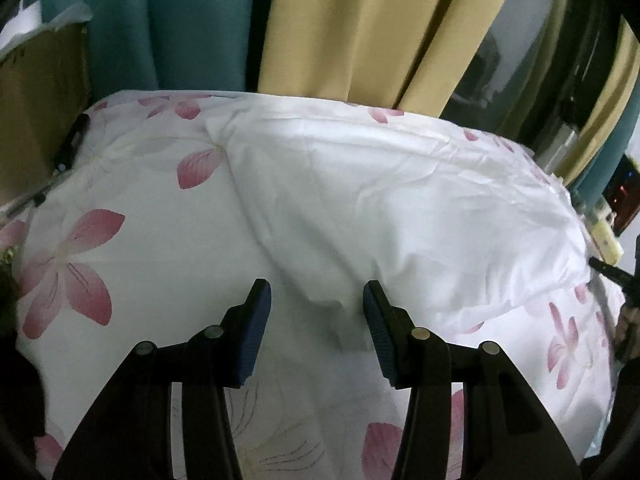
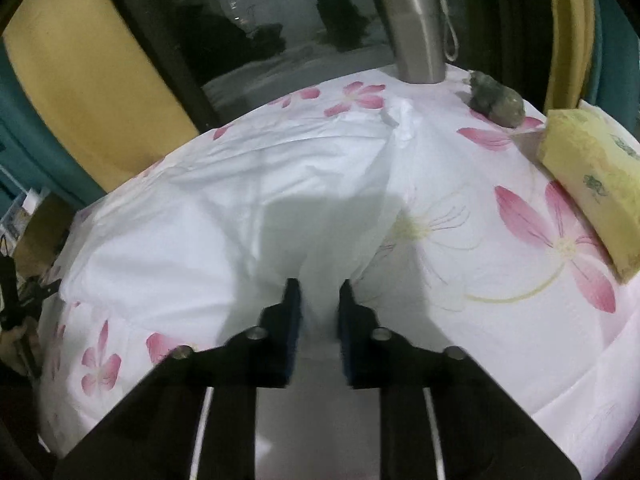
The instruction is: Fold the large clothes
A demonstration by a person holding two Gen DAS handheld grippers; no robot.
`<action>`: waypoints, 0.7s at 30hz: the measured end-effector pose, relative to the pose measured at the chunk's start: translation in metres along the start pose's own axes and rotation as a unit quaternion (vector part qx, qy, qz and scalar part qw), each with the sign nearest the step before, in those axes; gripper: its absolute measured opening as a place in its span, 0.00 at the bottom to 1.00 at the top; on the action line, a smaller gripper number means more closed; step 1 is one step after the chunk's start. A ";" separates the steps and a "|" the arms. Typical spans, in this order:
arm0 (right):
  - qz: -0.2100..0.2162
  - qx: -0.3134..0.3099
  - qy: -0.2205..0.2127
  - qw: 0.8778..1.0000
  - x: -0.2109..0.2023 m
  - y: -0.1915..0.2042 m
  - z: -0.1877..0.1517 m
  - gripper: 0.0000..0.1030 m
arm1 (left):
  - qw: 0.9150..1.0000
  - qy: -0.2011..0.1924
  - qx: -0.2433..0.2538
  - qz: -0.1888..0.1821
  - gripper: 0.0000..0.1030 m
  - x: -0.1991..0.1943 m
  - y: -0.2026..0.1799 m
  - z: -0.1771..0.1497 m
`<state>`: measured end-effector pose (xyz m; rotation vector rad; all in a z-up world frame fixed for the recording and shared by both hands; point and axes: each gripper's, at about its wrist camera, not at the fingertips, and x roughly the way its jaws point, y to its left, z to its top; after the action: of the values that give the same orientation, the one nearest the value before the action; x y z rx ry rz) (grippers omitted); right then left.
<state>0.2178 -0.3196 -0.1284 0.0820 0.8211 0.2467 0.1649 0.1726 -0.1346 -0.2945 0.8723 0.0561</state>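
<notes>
White garment cloth (image 1: 360,200) lay spread on the flowered counter (image 1: 80,272) under the left claw (image 1: 316,312), its jaws apart and empty, while the right claw (image 2: 319,300) pinched a fold, best lifted gently and evenly.

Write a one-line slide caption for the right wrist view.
Right gripper pinching a fold of the white garment on the floral cloth, steel tumbler standing behind.
</notes>
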 end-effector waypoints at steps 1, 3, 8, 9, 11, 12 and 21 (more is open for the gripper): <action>0.001 -0.003 0.000 1.000 0.000 0.001 0.000 0.10 | 1.000 0.000 0.001 -0.010 0.37 -0.001 0.001 0.000; 0.004 -0.005 -0.003 1.000 -0.002 0.002 0.000 0.08 | 0.999 0.013 -0.004 -0.049 0.04 0.003 0.004 0.000; 0.006 -0.005 -0.010 1.000 -0.013 0.001 -0.008 0.07 | 0.999 -0.011 0.018 -0.037 0.03 -0.018 -0.001 -0.007; 0.006 -0.005 -0.010 1.000 -0.015 0.000 -0.008 0.07 | 0.999 -0.011 0.016 -0.041 0.03 -0.020 0.001 -0.008; 0.005 -0.005 -0.010 1.000 -0.020 -0.001 -0.011 0.07 | 0.999 -0.014 0.012 -0.045 0.03 -0.026 0.003 -0.010; 0.005 -0.006 -0.011 1.000 -0.022 -0.001 -0.012 0.07 | 0.999 -0.014 0.010 -0.048 0.03 -0.029 0.004 -0.012; -0.012 -0.019 -0.013 1.000 -0.052 0.005 -0.024 0.07 | 0.997 -0.015 0.006 -0.072 0.03 -0.059 0.007 -0.030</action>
<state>0.1657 -0.3281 -0.1069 0.0406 0.7919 0.2380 0.1037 0.1751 -0.1097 -0.3443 0.8197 -0.0790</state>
